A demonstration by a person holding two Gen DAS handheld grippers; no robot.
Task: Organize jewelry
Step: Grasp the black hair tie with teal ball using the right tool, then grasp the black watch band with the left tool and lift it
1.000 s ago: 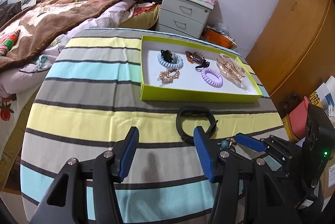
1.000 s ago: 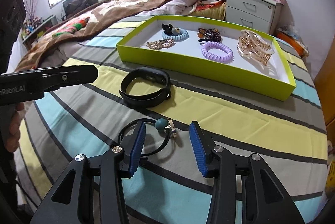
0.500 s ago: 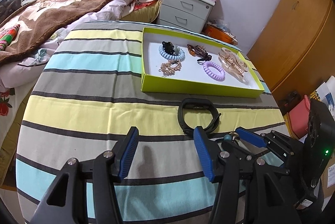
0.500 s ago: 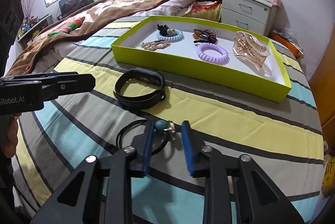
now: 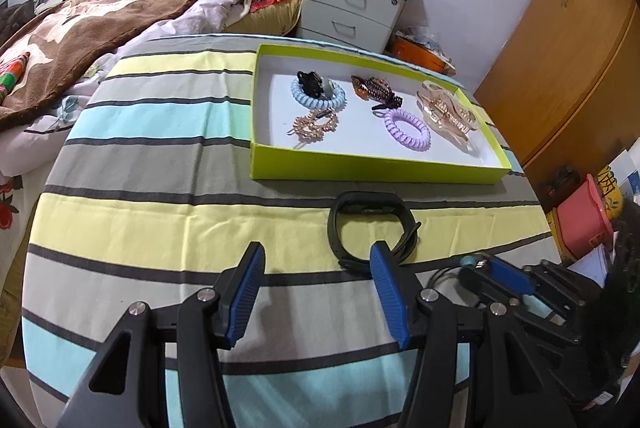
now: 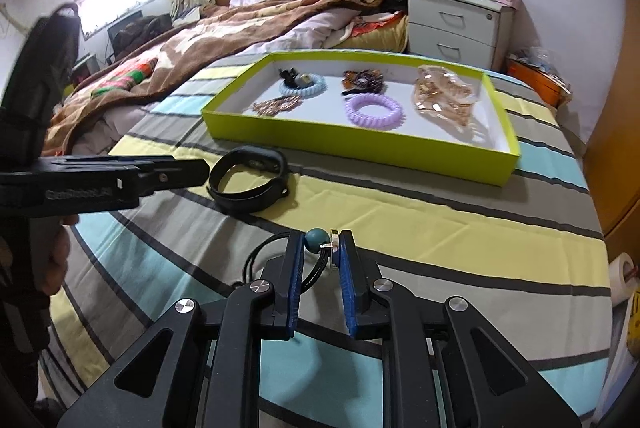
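The left gripper (image 5: 316,292) hovers over the striped table (image 5: 160,220), fingers spread and empty. Just beyond lies a black band (image 6: 248,176). The right gripper (image 6: 320,260) has just closed its fingers on the cord bracelet (image 6: 318,240) (teal bead). The green tray (image 6: 360,144) sits farther back.

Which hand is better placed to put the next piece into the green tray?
Right. The right gripper has just closed on the black cord bracelet with the teal bead; the left gripper hangs open and empty.
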